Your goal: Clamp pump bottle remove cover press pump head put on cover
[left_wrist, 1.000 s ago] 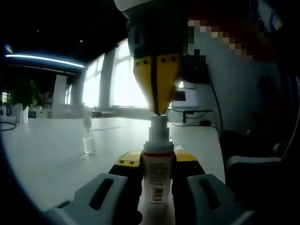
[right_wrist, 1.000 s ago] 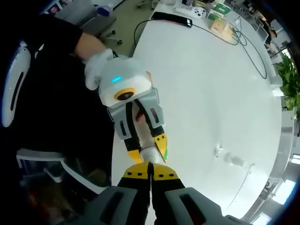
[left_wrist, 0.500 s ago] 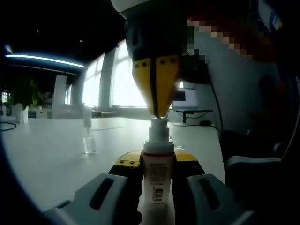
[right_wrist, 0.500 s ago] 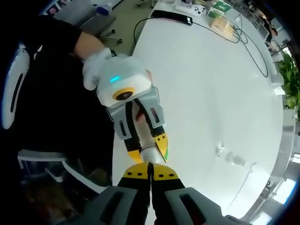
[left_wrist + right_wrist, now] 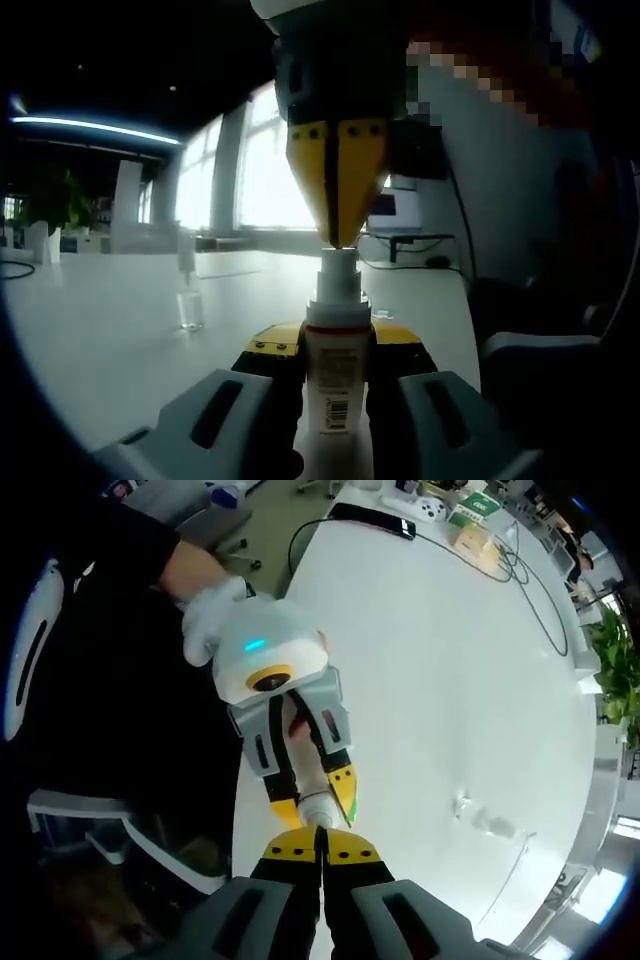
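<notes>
Left gripper (image 5: 338, 350): its two jaws are closed on the pump bottle and hold it upright between them. In the right gripper view this same gripper (image 5: 312, 802) comes in from the upper left, with a white body, grey jaws and yellow tips, carried by a hand in a white glove (image 5: 210, 615).

Pump bottle (image 5: 335, 370): white, with a label and a barcode on its front. It stands between the left jaws, above the near edge of the table. From above (image 5: 316, 802) its top is seen between the yellow tips.

Pump head (image 5: 338, 275): white, at the top of the bottle, without a cover on it.

Right gripper (image 5: 320, 848): its jaws are closed together, with no gap between the yellow tips. In the left gripper view it (image 5: 337, 240) comes down from above, and its pointed yellow end is on the top of the pump head.

Cover (image 5: 189, 308): a small clear piece standing on the table, well apart from the bottle, to the left in the left gripper view. In the right gripper view it (image 5: 466, 806) is a small clear object on the white surface.

Table (image 5: 450, 680): large and white. At its far end lie cables (image 5: 530, 590), a dark flat device (image 5: 365, 518) and a green and white box (image 5: 470, 502).

Person: a dark sleeve (image 5: 120, 550) leads to the gloved hand.

Room: big bright windows (image 5: 270, 180) behind the table, and a green plant (image 5: 615, 670) at the table's edge.
</notes>
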